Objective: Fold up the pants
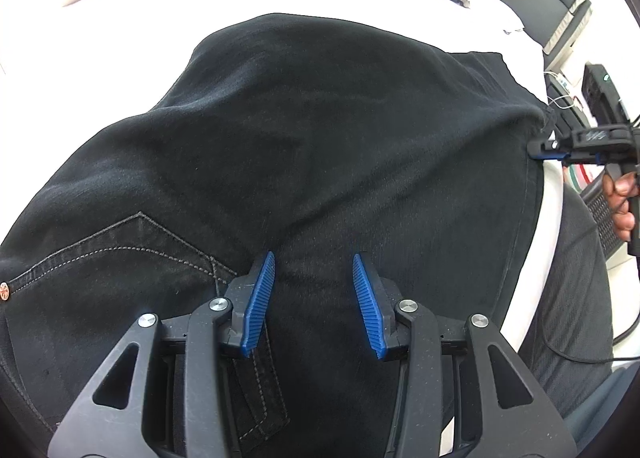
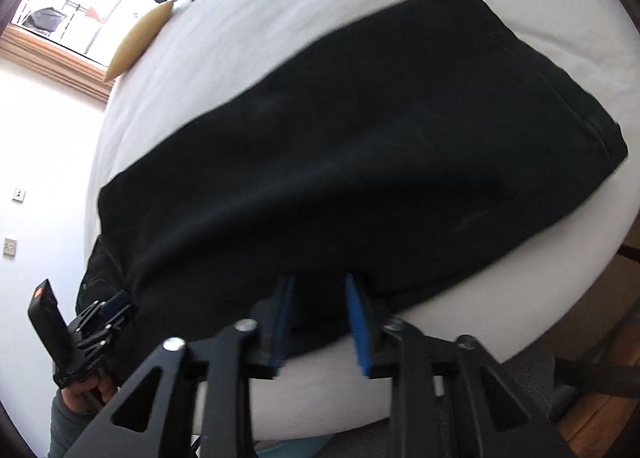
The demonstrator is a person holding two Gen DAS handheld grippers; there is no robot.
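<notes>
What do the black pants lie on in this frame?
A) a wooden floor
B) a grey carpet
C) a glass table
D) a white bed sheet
D: the black pants are spread over a white bed sheet, which shows around their edges in both wrist views.
</notes>
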